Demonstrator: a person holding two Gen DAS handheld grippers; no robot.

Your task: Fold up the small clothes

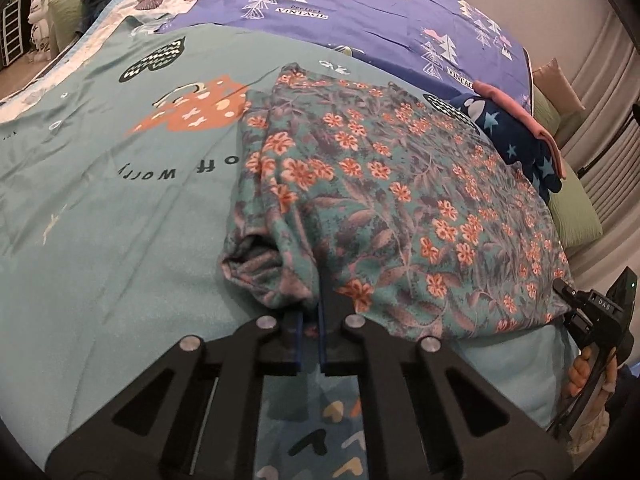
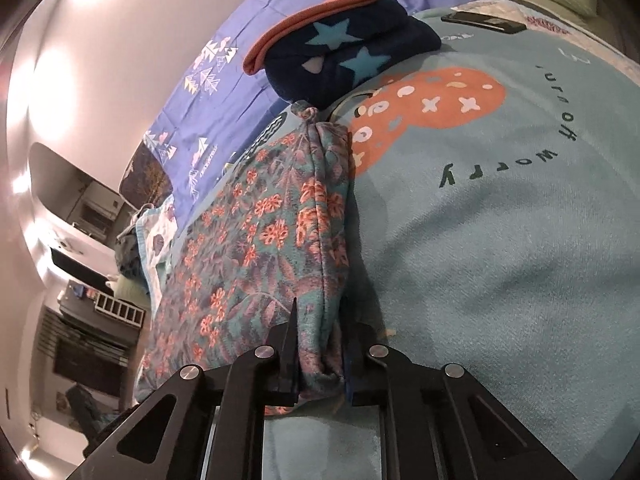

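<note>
A teal garment with orange flowers [image 1: 380, 184] lies folded on the teal blanket [image 1: 100, 200]. My left gripper [image 1: 311, 320] is shut on its near edge, next to a rolled sleeve opening, and the cloth covers the fingertips. In the right wrist view the same garment [image 2: 256, 240] stretches away to the left. My right gripper [image 2: 322, 344] is shut on a thick fold of its edge, with cloth bunched between the fingers. The left wrist view also shows the right gripper's body [image 1: 596, 312] at the garment's right corner, held by a hand.
A folded navy star-print piece with a pink one on top [image 2: 348, 56] sits beyond the garment. A purple tree-print sheet [image 1: 360, 0] covers the far bed. A dark phone [image 2: 484, 22] lies on the blanket. Green pillows [image 1: 572, 212] line the right edge.
</note>
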